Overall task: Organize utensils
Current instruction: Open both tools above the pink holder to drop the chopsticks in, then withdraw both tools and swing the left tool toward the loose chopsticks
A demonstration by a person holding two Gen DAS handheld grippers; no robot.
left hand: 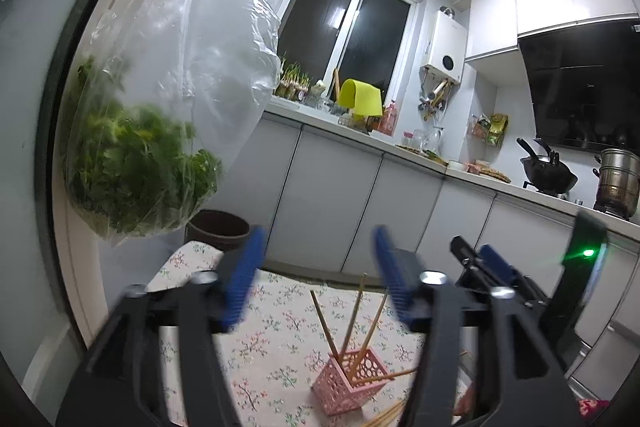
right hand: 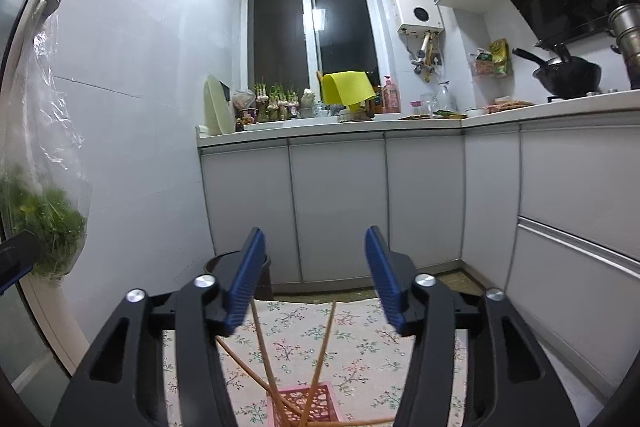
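Chopsticks [left hand: 352, 323] stand in the pink basket [left hand: 348, 383] at lower centre on the floral-clothed desk [left hand: 272, 339]; more lie cut off at the bottom edge. Left gripper [left hand: 316, 275] and right gripper [right hand: 316, 277] show jaws spread, holding nothing. In the right wrist view the basket is cropped by the frame's bottom edge.

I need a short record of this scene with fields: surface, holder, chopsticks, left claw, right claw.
surface: floral tablecloth
holder: pink perforated basket, on the cloth
chopsticks: several wooden chopsticks standing tilted in the basket; more loose ones beside it
left claw: left claw open, nothing between its pads
right claw: right claw open, empty, above the basket
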